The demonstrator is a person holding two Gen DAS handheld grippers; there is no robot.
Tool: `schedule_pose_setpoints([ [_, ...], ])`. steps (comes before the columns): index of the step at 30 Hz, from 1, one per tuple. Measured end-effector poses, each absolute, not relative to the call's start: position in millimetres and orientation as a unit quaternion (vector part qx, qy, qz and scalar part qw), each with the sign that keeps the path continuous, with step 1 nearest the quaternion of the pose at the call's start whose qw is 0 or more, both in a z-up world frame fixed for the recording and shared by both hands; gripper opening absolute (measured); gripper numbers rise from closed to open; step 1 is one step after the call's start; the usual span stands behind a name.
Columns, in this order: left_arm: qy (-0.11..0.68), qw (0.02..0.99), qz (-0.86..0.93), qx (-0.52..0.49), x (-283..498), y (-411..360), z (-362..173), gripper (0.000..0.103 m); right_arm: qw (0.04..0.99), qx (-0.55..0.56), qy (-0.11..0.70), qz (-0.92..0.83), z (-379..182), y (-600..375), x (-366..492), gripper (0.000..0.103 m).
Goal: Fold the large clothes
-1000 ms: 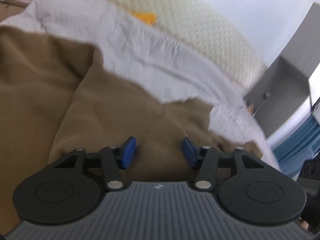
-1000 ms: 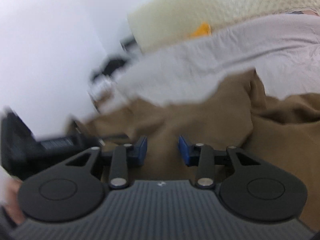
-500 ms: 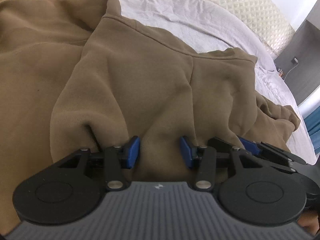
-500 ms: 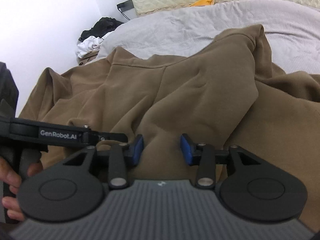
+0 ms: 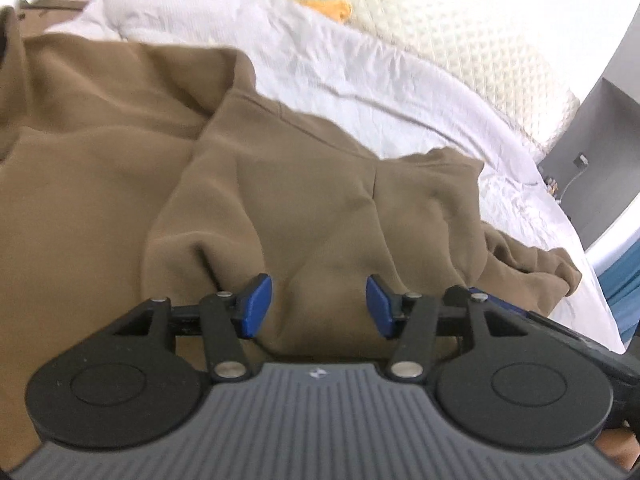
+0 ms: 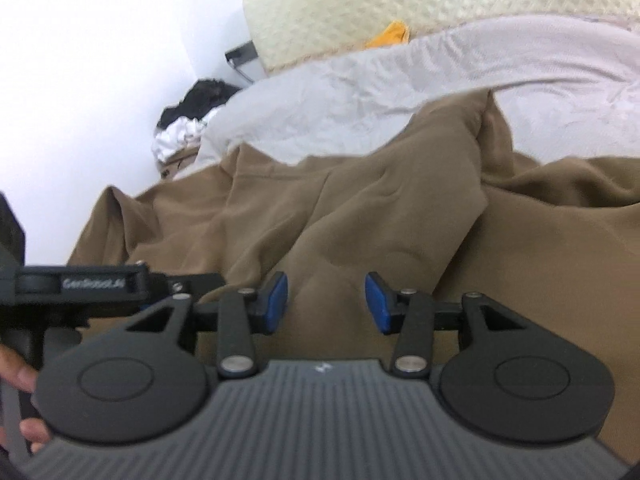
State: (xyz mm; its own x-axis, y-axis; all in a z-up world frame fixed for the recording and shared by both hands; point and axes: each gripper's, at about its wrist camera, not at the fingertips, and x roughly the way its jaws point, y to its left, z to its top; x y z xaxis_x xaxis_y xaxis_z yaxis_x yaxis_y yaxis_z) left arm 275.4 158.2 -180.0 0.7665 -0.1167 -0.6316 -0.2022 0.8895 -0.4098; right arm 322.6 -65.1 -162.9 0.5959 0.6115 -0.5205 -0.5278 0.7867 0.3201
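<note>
A large brown sweatshirt (image 5: 304, 200) lies rumpled on a bed with a pale grey cover (image 5: 380, 92); it also fills the right wrist view (image 6: 360, 220). My left gripper (image 5: 319, 306) is open with its blue pads spread, hovering just over a raised fold of the brown cloth. My right gripper (image 6: 326, 302) is open the same way over the cloth close by. The two grippers are side by side: the left one's black body (image 6: 80, 284) shows at the left of the right wrist view, and part of the right one (image 5: 560, 332) shows at the right of the left wrist view.
A cream quilted headboard (image 5: 460, 40) runs along the back of the bed, with a yellow cloth (image 5: 332, 6) against it. A pile of dark and white clothes (image 6: 188, 120) lies beside the bed by the white wall. A grey nightstand (image 5: 600, 152) stands at the right.
Both grippers dipped close over the sweatshirt, then tilted back up, so more of the bed and headboard shows now. Both jaws stayed open throughout.
</note>
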Motion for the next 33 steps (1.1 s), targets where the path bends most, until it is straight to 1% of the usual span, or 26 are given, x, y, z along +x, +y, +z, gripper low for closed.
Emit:
schedule_pose_setpoints([
  [4, 0.334, 0.92, 0.061, -0.194, 267.0, 157.2, -175.3, 0.061, 0.895, 0.07, 0.306, 0.317, -160.8, -68.3, 315.7, 0.047],
  [10, 0.375, 0.906, 0.071, -0.182, 281.2, 160.8, -187.5, 0.061, 0.888, 0.053, 0.33, 0.316, -176.1, -58.9, 318.8, 0.047],
  [14, 0.412, 0.894, 0.063, -0.168, 293.4, 155.9, -203.1, 0.062, 0.89, 0.02, 0.326, 0.318, -183.3, -48.2, 320.5, 0.05],
  [19, 0.424, 0.889, 0.07, -0.159, 299.5, 152.9, -211.9, 0.064, 0.892, -0.003, 0.318, 0.321, -190.8, -43.7, 322.9, 0.053],
  [26, 0.389, 0.897, 0.066, -0.198, 283.6, 162.2, -202.1, 0.066, 0.891, 0.062, 0.323, 0.314, -172.0, -67.4, 322.6, 0.054],
  [29, 0.353, 0.909, 0.071, -0.209, 269.6, 164.9, -190.7, 0.069, 0.907, 0.074, 0.296, 0.29, -150.2, -86.5, 316.6, 0.054],
  [33, 0.302, 0.929, 0.068, -0.204, 252.9, 158.7, -171.6, 0.071, 0.935, 0.094, 0.246, 0.236, -113.3, -132.8, 313.5, 0.054],
])
